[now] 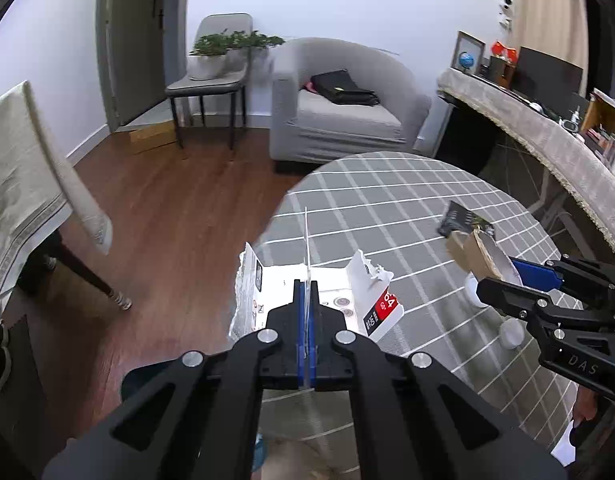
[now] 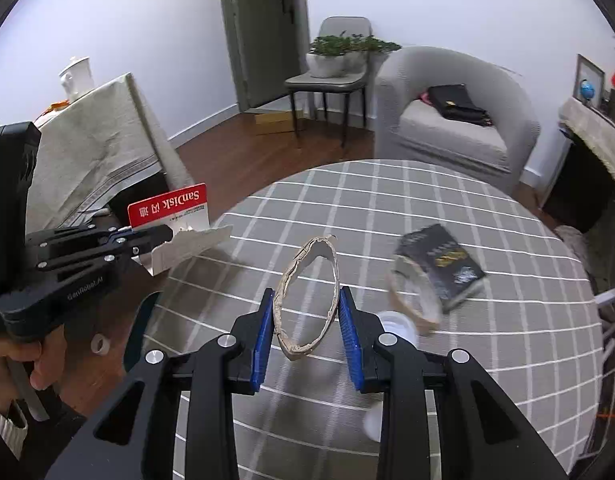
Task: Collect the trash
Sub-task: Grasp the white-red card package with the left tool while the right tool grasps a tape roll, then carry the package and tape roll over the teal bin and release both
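The left gripper (image 1: 306, 304) has its 2 blue pads pressed together on the thin edge of a torn white card package (image 1: 307, 280) printed with a red and black label. The package hangs over the near edge of a round table (image 1: 387, 200) covered in grey checked cloth. At right, the right gripper (image 1: 507, 276) grips a brown cardboard ring (image 1: 481, 254). A black booklet (image 1: 461, 220) lies flat on the cloth beyond the ring. 2 small white round objects (image 1: 511, 332) rest on the cloth beneath the right gripper.

A home living room: a grey upholstered armchair (image 1: 339, 112), potted green plants (image 1: 211, 54) on a grey chair (image 1: 211, 76), brown wooden floor (image 1: 179, 200), checked round counter (image 1: 407, 208).
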`<action>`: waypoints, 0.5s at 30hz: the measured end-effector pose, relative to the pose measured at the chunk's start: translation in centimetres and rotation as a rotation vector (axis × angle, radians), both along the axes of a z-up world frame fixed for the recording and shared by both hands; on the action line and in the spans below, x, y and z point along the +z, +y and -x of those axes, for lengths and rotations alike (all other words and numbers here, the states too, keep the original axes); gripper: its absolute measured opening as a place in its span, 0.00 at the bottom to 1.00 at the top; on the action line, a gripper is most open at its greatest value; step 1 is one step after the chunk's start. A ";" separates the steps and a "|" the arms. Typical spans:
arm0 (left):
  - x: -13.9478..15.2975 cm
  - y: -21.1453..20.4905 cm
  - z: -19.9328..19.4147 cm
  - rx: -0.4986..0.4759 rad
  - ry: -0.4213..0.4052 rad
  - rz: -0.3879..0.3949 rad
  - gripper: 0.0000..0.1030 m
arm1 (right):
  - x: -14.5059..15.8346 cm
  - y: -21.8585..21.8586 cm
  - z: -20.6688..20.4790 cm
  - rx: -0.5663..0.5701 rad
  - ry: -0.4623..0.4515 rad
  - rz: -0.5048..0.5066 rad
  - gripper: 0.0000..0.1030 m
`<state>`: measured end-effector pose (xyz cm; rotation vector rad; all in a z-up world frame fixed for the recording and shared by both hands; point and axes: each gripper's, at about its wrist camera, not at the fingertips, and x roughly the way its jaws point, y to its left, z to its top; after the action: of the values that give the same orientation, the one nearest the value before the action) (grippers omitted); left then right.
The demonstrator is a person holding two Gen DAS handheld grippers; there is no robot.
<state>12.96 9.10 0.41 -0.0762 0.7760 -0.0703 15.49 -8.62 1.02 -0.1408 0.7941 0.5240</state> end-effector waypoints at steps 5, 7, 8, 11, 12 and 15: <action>0.0 2.8 0.9 0.047 0.004 -0.013 0.02 | 0.1 2.7 0.5 0.058 0.010 -0.022 0.31; -0.2 4.1 1.3 0.067 0.017 -0.015 0.02 | 0.3 3.4 0.8 0.071 0.009 -0.031 0.31; -0.5 4.7 1.5 0.077 0.028 -0.020 0.02 | 0.4 3.7 0.9 0.078 0.010 -0.037 0.31; -0.7 6.2 2.3 0.096 0.036 -0.048 0.02 | 0.5 5.3 1.4 0.114 0.019 -0.053 0.31; -0.8 6.6 2.5 0.102 0.040 -0.053 0.02 | 0.5 6.0 1.7 0.130 0.020 -0.053 0.31; -1.8 8.2 3.4 0.125 0.068 -0.075 0.02 | 0.6 7.7 2.3 0.169 0.020 -0.054 0.31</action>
<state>9.60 17.30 -1.38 -0.0562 0.8396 0.0804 13.22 -0.92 1.65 -0.1536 0.7913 0.7071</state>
